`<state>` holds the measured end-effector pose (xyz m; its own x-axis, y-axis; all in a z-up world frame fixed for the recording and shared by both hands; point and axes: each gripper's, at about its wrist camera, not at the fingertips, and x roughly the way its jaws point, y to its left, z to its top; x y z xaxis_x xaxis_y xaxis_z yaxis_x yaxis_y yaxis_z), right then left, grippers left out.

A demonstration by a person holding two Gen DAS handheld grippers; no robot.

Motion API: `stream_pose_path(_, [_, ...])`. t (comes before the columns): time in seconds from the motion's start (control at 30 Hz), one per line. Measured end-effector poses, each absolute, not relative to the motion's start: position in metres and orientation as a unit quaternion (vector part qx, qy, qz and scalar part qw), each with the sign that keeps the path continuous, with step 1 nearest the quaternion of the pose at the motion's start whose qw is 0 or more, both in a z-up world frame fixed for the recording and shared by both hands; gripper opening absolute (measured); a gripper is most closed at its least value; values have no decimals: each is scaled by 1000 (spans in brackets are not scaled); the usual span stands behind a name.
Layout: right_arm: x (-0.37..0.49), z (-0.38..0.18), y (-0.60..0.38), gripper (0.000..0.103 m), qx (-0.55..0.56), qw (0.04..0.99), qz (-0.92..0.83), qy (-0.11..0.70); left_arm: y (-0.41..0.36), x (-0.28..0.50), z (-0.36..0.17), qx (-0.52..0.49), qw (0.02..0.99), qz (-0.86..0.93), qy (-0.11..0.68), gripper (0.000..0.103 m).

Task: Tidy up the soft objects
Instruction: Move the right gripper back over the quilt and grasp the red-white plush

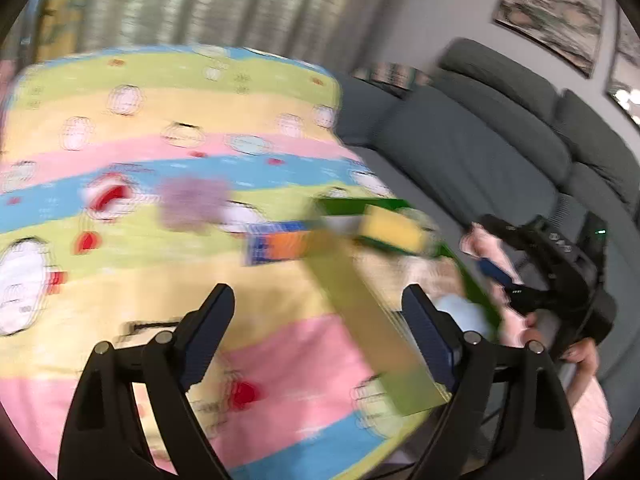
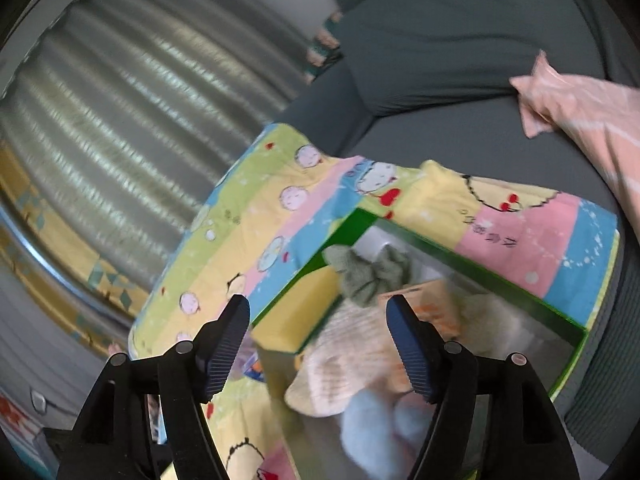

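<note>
Two wide-open grippers, left gripper [image 1: 318, 300] and right gripper [image 2: 318, 316], above green box [image 2: 472, 254]

Motion blur is smearing the whole left wrist view: a purple patch [image 1: 192, 204] and a blue-and-orange item [image 1: 280, 242] are lying unreadable on the striped cloth [image 1: 120, 128]. The right gripper's fingers [image 2: 412, 348] are covering part of the green box [image 2: 480, 256], where a pale blue bundle [image 2: 376, 420], possibly fabric, is blurring out.

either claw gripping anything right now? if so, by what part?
No. The left claw and right claw are both open with nothing between their fingers; the right one hovers over the green box.
</note>
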<state>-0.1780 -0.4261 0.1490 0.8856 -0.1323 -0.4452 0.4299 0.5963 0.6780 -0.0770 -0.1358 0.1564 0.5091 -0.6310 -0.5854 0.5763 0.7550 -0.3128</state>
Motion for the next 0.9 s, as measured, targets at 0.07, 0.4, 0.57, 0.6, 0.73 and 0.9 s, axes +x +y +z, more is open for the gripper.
stream_pose_path(0.07, [-172,153,-416,81,407,881,-153,186,-109,-74,154,-32,884,-307,353,87])
stream_pose_path(0.4, [-124,163,-339,96,335,912,-90,221,8,-42,98,-98,905,-133,392,88])
stream_pose_path(0.57, [-88,157,-284,96,281,921,-50,267,34,-35,95,-117,906,-96,395,88])
stream_pose_path(0.6, [-80,155,-272,96,270,921,-46,276,39,-33,94,-126,904,-94,398,88])
stream_pose_path(0.73, [-42,149,-229,96,249,917,-9,311,54,-29,95,-147,901,-85,400,88])
stream_pose_path(0.9, [21,143,-186,96,269,902,24,337,68,-34,98,-144,910,-17,389,88])
